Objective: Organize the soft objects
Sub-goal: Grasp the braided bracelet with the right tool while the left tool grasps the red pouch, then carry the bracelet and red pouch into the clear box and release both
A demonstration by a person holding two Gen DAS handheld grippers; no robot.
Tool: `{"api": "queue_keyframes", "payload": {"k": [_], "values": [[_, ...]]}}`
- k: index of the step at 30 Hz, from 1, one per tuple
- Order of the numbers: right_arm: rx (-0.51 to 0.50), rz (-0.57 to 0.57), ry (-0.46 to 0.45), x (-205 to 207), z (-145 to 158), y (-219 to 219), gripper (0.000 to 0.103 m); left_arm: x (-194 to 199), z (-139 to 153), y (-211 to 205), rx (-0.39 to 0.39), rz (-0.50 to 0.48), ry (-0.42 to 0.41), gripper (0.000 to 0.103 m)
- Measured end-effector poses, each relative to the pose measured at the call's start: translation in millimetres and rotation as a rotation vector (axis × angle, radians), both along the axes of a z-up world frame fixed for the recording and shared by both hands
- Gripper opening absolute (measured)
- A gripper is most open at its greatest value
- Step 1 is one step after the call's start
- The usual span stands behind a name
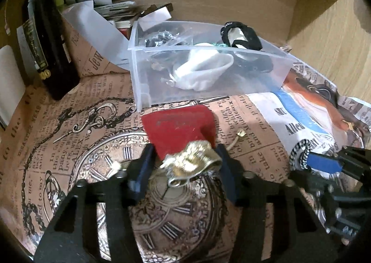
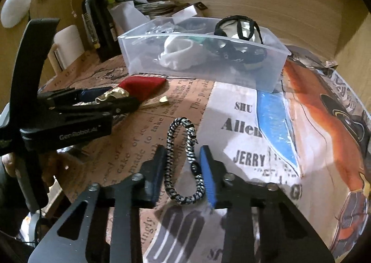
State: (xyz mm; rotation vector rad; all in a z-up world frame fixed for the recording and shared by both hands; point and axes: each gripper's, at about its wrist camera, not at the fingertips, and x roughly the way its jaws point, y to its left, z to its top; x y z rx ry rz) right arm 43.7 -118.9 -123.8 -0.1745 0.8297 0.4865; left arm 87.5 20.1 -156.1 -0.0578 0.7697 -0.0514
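Readable print on gripper and paper

"GenRobot.AI" in pale letters on left gripper (image 2: 116, 98) body, seen from right wrist. "SHU", "Allen", "JERRY" in black on white poster (image 2: 245, 137) beside blue patch. Roman numerals round printed clock face (image 1: 167, 212) on brown newsprint (image 1: 69, 147); small newsprint text mostly too blurred to read. Bottle (image 1: 46, 49) label illegible.

Left claw (image 1: 185, 163) angled down, jaws partly closed; right claw (image 2: 183, 170) angled down, narrow, seemingly gripping.
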Motion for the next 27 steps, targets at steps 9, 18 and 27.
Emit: {"api": "queue_keyframes", "payload": {"k": [9, 18, 27], "values": [[0.046, -0.008, -0.012, 1, 9, -7, 0.015, -15, 13, 9, -0.033, 0.006, -0.037, 0.026], [0.096, -0.038, -0.102, 13, 42, -15, 0.015, -29, 56, 5, -0.036, 0.011, -0.165, 0.025], [0.149, -0.043, -0.214, 39, 86, -15, 0.015, -20, 100, 5, -0.042, 0.005, -0.285, 0.026]]}}
